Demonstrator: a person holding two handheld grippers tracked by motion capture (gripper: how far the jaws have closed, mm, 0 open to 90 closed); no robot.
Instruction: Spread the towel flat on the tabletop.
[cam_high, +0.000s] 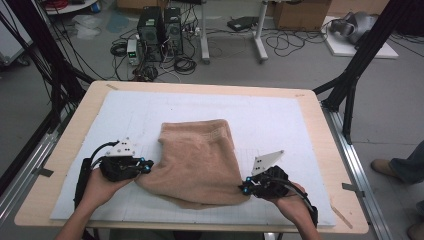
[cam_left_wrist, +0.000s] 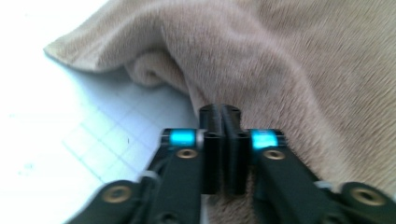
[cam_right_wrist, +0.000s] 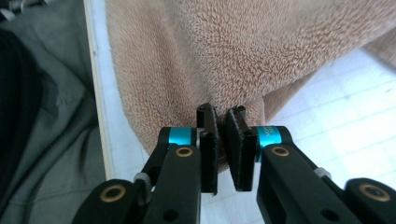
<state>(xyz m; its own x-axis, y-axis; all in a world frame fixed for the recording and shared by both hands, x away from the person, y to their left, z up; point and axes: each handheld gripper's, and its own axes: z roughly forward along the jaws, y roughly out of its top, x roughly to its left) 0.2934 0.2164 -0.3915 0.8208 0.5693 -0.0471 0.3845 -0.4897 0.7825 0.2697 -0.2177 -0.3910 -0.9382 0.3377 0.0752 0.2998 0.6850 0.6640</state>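
A tan towel (cam_high: 197, 155) lies bunched and partly folded in the middle of the white gridded mat (cam_high: 270, 115). My left gripper (cam_high: 149, 167) is at the towel's left edge. In the left gripper view its jaws (cam_left_wrist: 223, 112) stand together, pinching a raised fold of the towel (cam_left_wrist: 303, 70). My right gripper (cam_high: 245, 189) is at the towel's near right corner. In the right gripper view its jaws (cam_right_wrist: 222, 116) are closed on a bunched corner of the towel (cam_right_wrist: 243, 51), with fabric showing between the pads. A hand holds each gripper from the table's near side.
The mat covers most of a wooden table (cam_high: 77, 130). Its near edge (cam_right_wrist: 95, 93) runs close beside the right gripper. Black frame legs (cam_high: 350, 85) stand at both far corners. Computer towers (cam_high: 160, 32), cables and boxes sit on the floor beyond. Someone's shoe (cam_high: 384, 167) is at the right.
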